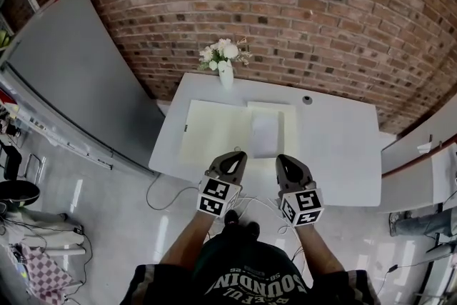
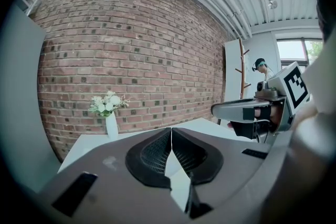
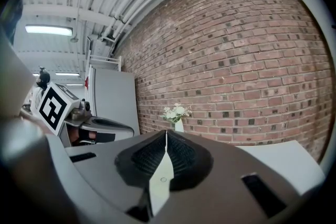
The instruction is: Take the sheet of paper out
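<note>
A white sheet of paper point(image 1: 264, 135) lies on an open pale yellow folder point(image 1: 211, 133) on the white table point(image 1: 343, 153). My left gripper point(image 1: 235, 154) and right gripper point(image 1: 284, 158) hover side by side over the table's near edge, just short of the folder. Both are shut with nothing between the jaws. In the left gripper view the left gripper point(image 2: 171, 130) has its pads pressed together, and the right gripper point(image 2: 247, 110) shows beside it. The right gripper view shows the right gripper point(image 3: 166, 134) shut too, with the left gripper point(image 3: 100, 124) at its left.
A white vase of white flowers point(image 1: 225, 62) stands at the table's far edge against the brick wall point(image 1: 321, 18). A small round cable hole point(image 1: 307, 100) sits at the far right of the tabletop. A large grey panel point(image 1: 71, 82) leans at the left. Cables lie on the floor.
</note>
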